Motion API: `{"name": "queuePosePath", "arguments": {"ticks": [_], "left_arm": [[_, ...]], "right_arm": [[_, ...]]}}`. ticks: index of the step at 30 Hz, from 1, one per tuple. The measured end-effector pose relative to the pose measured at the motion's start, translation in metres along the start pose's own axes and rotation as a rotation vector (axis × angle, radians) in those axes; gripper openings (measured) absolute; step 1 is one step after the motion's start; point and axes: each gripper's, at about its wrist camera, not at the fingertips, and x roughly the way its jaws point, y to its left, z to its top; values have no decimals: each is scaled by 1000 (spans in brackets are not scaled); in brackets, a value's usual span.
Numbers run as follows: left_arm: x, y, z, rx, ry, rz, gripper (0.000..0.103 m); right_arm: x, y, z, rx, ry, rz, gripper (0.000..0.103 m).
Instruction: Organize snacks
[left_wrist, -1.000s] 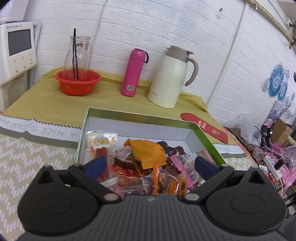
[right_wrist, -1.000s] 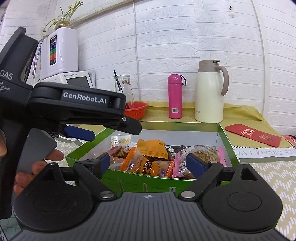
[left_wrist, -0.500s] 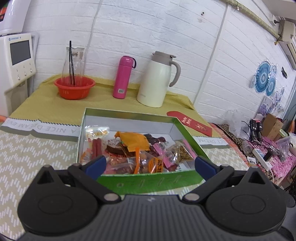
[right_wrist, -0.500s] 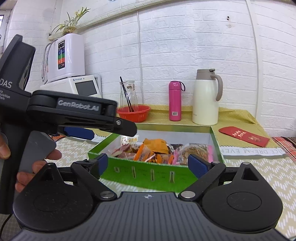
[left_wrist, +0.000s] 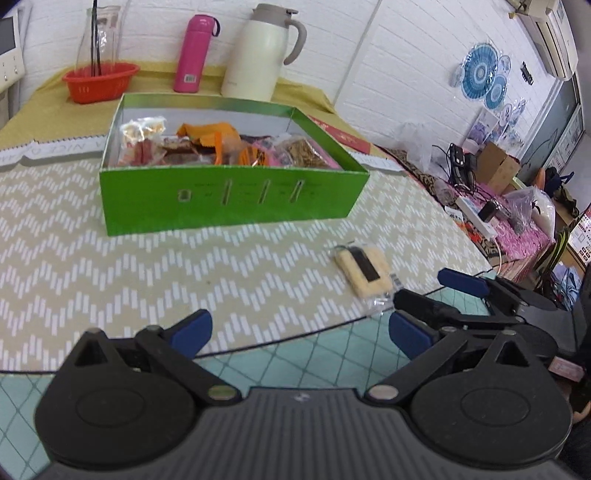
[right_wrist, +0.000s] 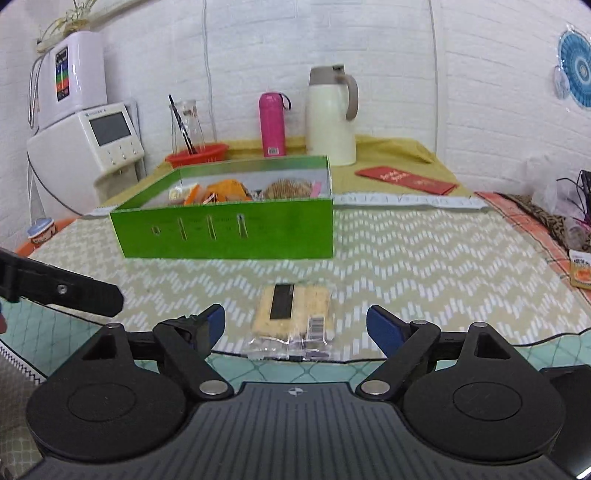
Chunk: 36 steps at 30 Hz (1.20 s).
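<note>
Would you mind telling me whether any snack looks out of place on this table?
Yes: one cracker packet lies alone on the tablecloth, in front of the green box that holds the other snacks. The open right gripper frames it.

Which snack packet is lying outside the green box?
The pale cracker packet with the black label: alone on the zigzag mat, in front of the green box.
</note>
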Motion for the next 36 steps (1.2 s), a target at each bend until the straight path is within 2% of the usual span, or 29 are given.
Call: {"name": "queuePosePath", "arguments": {"ticks": [2,7,8,11,19,27,30,33,34,36], "left_arm": [[-2,2,-5,5,12,-1,101],[-6,5,-6,-1,4,-10,101],[-6,5,-5,-7,2,-13,101],[-3,6,-3,-23,5,-34,101],[19,-10,-15,-39,47,-106,101],[32,-23,-19,-51,60,-136,100],[37,-25,-18,-53,59,-137,88],[40,-25,-16,-65,48,-129,81],[40,-25,-15,-68,47,-130,74],[42,-25,-14,-67,48,-130,67]], "right_arm": [[17,3,-2,3,45,-13,103],[41,9,-1,-9,83,-22,103],[40,11,-1,-21,78,-25,100],[32,16,-5,-67,84,5,99],[-3,45,-26,-166,98,143,102],[-23,46,-39,-84,77,112,103],[-24,45,-39,-63,74,105,103],[-20,48,-38,-74,73,95,103],[-19,49,-37,-77,73,92,103],[-16,51,-37,-89,72,82,103]]}}
